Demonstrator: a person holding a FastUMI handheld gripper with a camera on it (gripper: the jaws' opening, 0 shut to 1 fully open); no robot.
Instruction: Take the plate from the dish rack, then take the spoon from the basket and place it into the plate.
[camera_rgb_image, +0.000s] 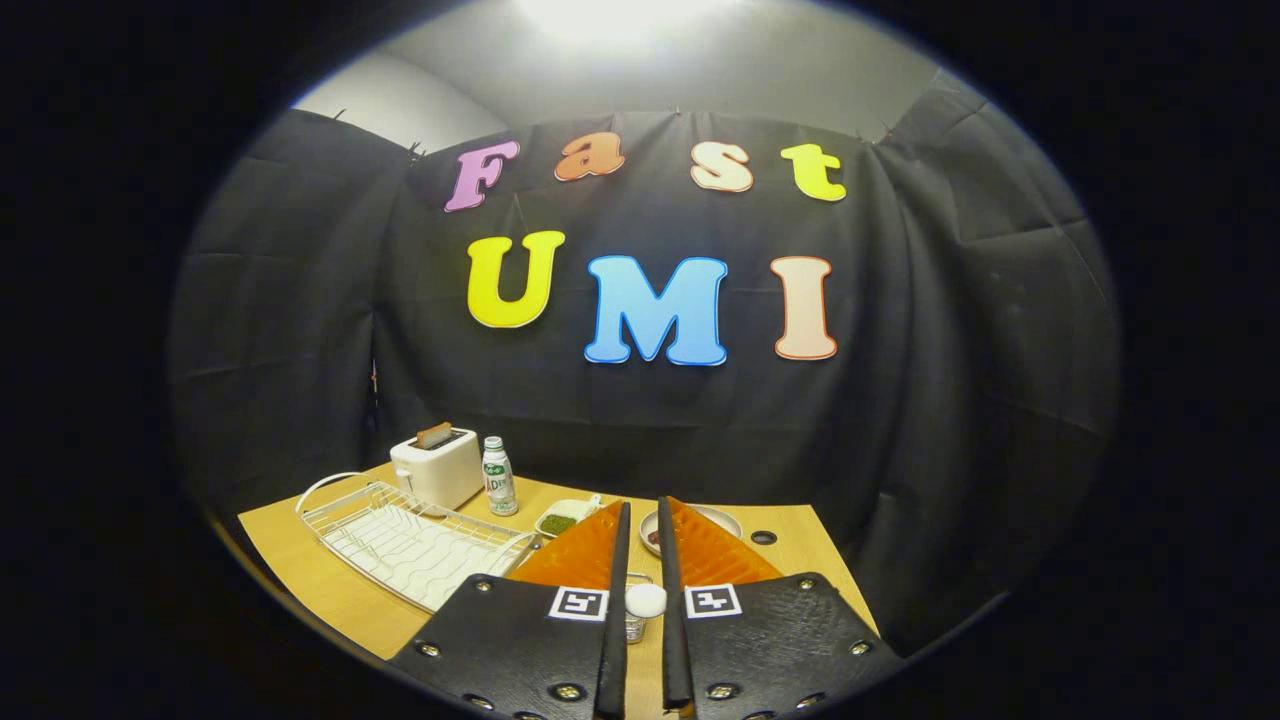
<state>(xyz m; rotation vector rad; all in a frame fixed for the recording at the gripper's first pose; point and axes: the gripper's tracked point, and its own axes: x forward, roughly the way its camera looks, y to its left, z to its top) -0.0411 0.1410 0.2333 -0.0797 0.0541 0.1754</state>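
Note:
My gripper points over the wooden table with its fingers drawn close together. A white rounded end of the spoon sits between the fingers near their base and touches both inner faces. Just below it shows the top of a small mesh basket. The round plate lies flat on the table just beyond the right fingertip, partly hidden by that finger. The white wire dish rack stands to the left of the fingers and holds nothing.
A white toaster with a slice in it stands behind the rack, with a small white bottle beside it. A small dish with green bits lies ahead of the left finger. A dark hole marks the table right of the plate.

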